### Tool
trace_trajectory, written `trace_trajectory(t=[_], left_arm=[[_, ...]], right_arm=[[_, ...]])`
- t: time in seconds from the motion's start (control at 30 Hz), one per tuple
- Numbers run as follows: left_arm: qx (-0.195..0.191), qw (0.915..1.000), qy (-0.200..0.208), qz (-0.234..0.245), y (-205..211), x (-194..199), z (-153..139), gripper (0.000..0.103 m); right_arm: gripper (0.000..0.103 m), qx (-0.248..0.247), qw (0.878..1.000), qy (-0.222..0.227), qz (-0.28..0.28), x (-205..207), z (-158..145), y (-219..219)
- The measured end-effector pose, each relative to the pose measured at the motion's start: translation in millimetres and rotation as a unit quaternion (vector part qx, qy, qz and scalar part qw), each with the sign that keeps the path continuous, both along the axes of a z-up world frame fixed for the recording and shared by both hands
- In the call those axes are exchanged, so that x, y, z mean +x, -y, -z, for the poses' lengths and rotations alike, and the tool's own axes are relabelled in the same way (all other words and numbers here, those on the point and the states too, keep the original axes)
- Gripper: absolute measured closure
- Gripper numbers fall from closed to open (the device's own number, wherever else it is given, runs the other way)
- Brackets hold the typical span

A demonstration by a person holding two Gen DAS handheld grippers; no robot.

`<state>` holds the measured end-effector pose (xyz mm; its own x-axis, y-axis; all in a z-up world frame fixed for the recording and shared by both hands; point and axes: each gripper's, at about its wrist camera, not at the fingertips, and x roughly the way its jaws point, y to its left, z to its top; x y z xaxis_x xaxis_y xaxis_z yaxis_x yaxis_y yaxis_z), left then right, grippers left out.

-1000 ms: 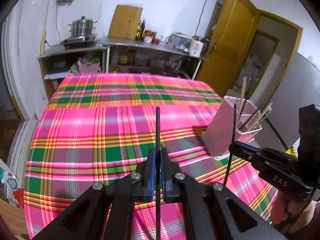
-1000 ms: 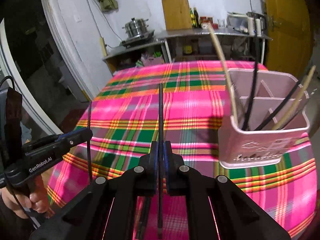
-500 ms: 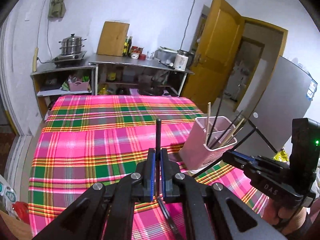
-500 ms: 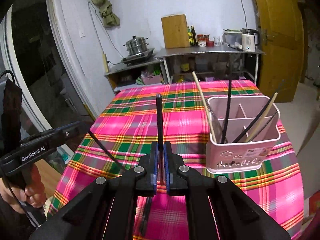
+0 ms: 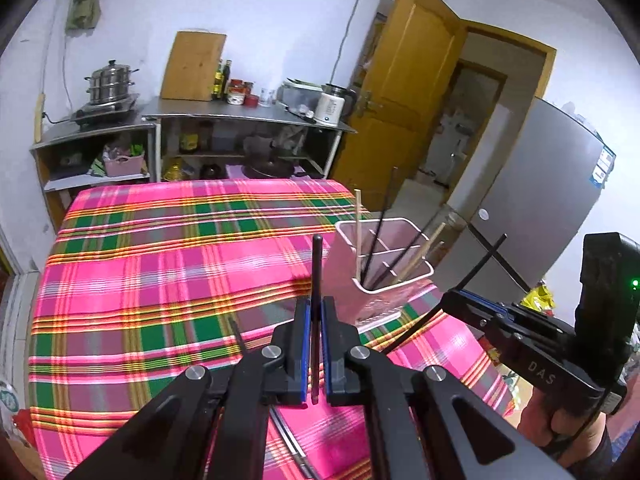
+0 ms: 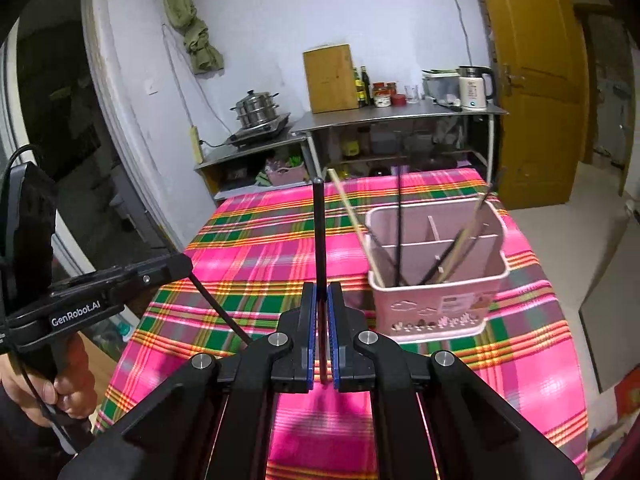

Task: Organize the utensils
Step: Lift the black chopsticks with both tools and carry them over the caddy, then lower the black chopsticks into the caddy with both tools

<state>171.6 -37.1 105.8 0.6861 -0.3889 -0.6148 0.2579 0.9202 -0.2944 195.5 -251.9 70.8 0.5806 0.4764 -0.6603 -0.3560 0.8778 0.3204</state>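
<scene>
With each gripper [image 5: 315,344] [image 6: 320,338] clamped on a black chopstick [image 5: 317,280] [image 6: 319,232], align tips over a compartment of the pink holder [image 6: 436,304], then lower vertically

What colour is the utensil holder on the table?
Pale pink, with small cloud cutouts on its front: utensil holder. The right wrist view shows it best.

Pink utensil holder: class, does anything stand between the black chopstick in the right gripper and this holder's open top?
Nothing visible blocks it. The right gripper holds its black chopstick upright, left of the pink utensil holder; only bare tablecloth lies between. Chopsticks already inside lean across some compartments.
</scene>
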Motion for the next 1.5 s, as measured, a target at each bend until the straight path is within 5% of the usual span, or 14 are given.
trace_trajectory(t=[0.3,0.83,1.5], left_arm=[[-0.013,0.9995,0.009,0.027,31,15,-18,0.098],[-0.029,0.9963,0.075,0.030,56,64,-92,0.099],[0.010,0.9989,0.034,0.031,79,106,-12,0.098]], right_arm=[[0.097,0.002,0.999,0.014,0.030,4,-15,31],[0.097,0.014,0.994,0.082,0.069,48,-75,58],[0.097,-0.015,0.996,0.045,0.080,80,-12,50]])
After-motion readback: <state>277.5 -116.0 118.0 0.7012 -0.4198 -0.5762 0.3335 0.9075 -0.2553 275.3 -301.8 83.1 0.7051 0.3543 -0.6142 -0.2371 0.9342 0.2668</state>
